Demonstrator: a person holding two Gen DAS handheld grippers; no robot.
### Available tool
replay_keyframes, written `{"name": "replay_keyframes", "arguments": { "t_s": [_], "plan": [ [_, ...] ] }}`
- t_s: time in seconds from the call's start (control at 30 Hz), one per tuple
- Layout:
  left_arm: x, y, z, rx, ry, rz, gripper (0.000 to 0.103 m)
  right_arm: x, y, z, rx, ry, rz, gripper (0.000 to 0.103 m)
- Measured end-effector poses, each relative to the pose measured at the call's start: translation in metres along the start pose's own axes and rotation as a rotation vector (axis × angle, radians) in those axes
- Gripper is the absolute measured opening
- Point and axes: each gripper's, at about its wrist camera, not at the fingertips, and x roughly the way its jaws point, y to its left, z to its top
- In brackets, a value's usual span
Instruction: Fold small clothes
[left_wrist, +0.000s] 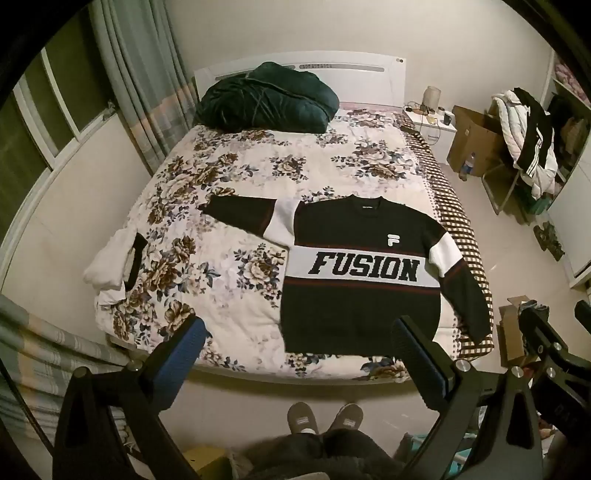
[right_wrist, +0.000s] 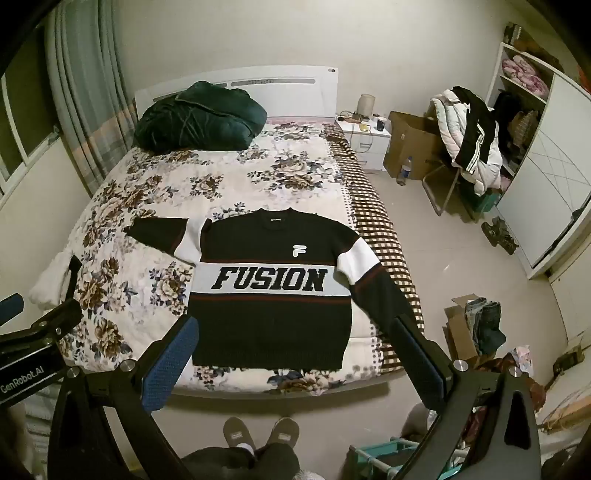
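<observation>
A black sweater (left_wrist: 358, 295) with a white "FUSION" band lies flat, face up, on the floral bed (left_wrist: 229, 177), sleeves spread out; it also shows in the right wrist view (right_wrist: 273, 314). Its right sleeve hangs toward the bed's checked edge. My left gripper (left_wrist: 299, 362) is open and empty, held above the bed's foot in front of the sweater's hem. My right gripper (right_wrist: 295, 365) is open and empty, also short of the hem. A folded white garment with black trim (left_wrist: 110, 262) lies at the bed's left edge.
A dark green quilt (left_wrist: 266, 98) is bundled at the headboard. A white nightstand (right_wrist: 365, 142), cardboard boxes (right_wrist: 412, 147) and a chair piled with jackets (right_wrist: 469, 136) stand right of the bed. A box of clothes (right_wrist: 476, 328) sits on the floor. The person's slippers (left_wrist: 325, 417) are below.
</observation>
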Motion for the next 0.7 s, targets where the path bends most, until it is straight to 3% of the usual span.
{"name": "replay_keyframes", "arguments": {
  "t_s": [0.7],
  "plan": [
    [-0.0074,-0.0039,0.0062,-0.003,-0.012,-0.005,0.103,-0.0089,-0.0014,0.0012,0.0,-0.008,0.001,0.103]
  ]
}}
